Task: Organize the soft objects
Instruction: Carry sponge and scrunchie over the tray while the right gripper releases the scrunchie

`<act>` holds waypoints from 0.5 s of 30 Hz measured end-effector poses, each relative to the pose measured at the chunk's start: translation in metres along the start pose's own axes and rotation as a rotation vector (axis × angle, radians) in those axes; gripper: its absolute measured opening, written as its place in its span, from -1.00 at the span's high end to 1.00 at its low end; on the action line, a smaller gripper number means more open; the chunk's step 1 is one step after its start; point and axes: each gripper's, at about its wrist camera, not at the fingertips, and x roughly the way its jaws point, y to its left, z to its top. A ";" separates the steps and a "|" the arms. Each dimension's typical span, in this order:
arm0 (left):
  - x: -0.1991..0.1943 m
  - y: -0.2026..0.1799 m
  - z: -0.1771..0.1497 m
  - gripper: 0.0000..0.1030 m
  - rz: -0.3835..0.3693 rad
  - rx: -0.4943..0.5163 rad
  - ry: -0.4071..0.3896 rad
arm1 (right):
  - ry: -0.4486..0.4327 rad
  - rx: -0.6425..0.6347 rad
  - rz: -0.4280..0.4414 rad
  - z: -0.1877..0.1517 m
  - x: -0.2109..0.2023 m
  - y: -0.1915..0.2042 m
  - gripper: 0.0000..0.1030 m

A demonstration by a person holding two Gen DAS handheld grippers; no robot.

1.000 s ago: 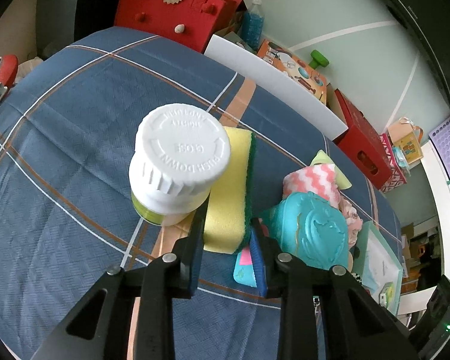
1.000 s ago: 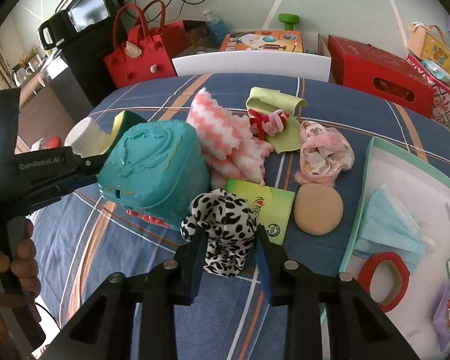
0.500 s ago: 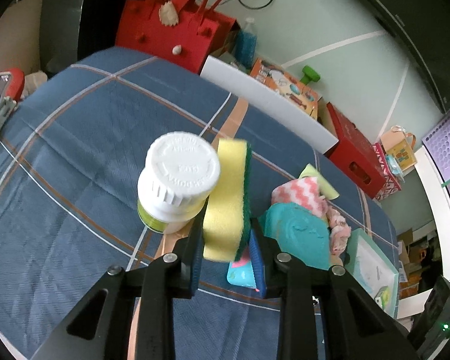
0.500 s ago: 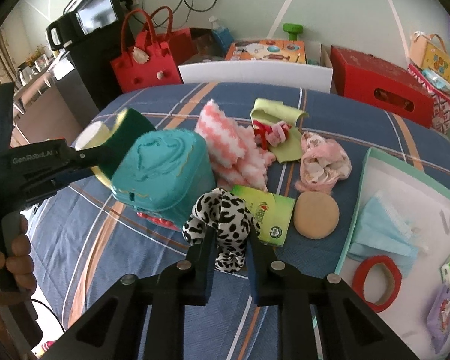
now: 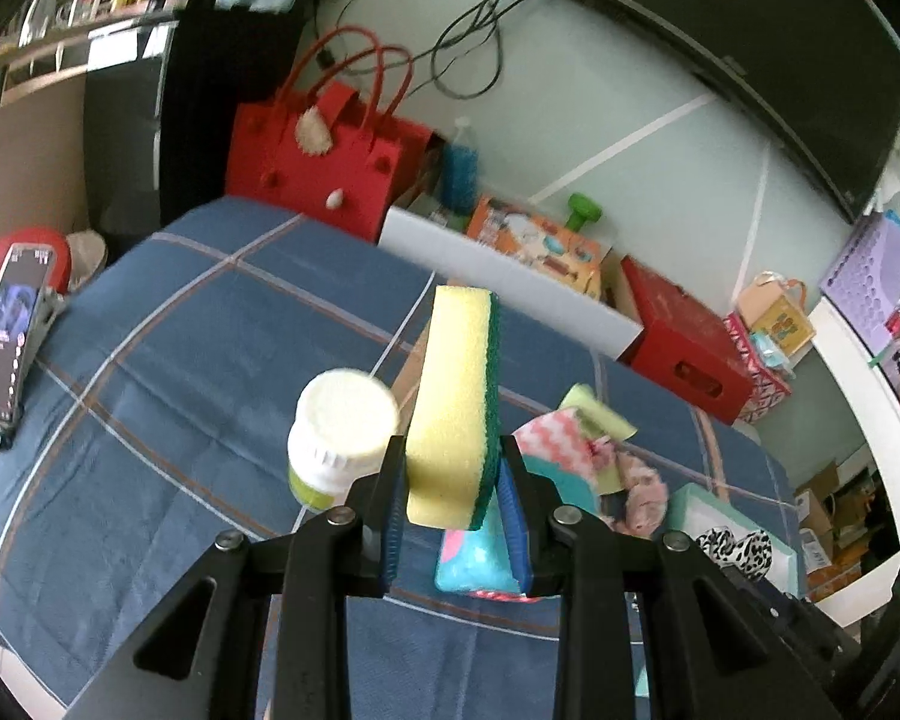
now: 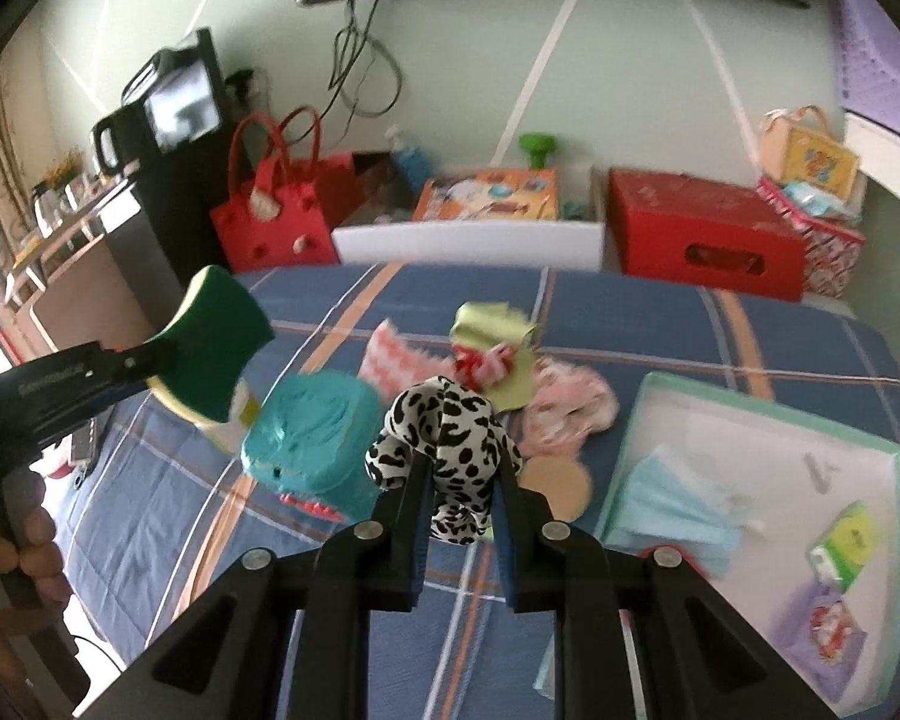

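My left gripper [image 5: 452,483] is shut on a yellow sponge with a green scouring side [image 5: 456,402], held upright above the blue plaid bed cover [image 5: 168,372]. The right wrist view shows that sponge [image 6: 216,354] at the left in the left gripper [image 6: 150,363]. My right gripper [image 6: 459,480] is shut on a black-and-white spotted plush toy [image 6: 444,432], lifted off the cover. Below lie a pink zigzag cloth [image 6: 390,354], a light green cloth [image 6: 498,336], a pink floral fabric [image 6: 570,408] and a tan round pad [image 6: 561,480].
A white-capped bottle [image 5: 342,426] stands left of the sponge. A teal plastic box [image 6: 312,444] sits on the cover. At the right, a green-rimmed tray [image 6: 768,420] holds a blue face mask [image 6: 672,498] and small packets. A phone [image 5: 6,336] lies at the left edge. A red bag [image 6: 270,210] and boxes line the wall.
Both grippers have risen. The sponge came off the cover in the left gripper. The right jaws closed on the spotted plush and lifted it.
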 end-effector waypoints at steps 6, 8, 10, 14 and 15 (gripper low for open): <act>-0.015 -0.040 -0.001 0.43 -0.047 0.104 -0.044 | -0.016 0.050 -0.094 0.006 -0.013 -0.027 0.62; -0.011 -0.054 -0.005 0.43 -0.075 0.136 -0.028 | -0.013 0.077 -0.127 0.007 -0.014 -0.041 0.62; -0.006 -0.067 -0.010 0.43 -0.102 0.164 -0.012 | -0.013 0.102 -0.158 0.007 -0.017 -0.055 0.62; 0.000 -0.098 -0.022 0.43 -0.180 0.232 0.021 | -0.018 0.176 -0.227 0.010 -0.026 -0.087 0.62; 0.002 -0.105 -0.025 0.43 -0.193 0.245 0.029 | -0.016 0.184 -0.247 0.010 -0.027 -0.092 0.62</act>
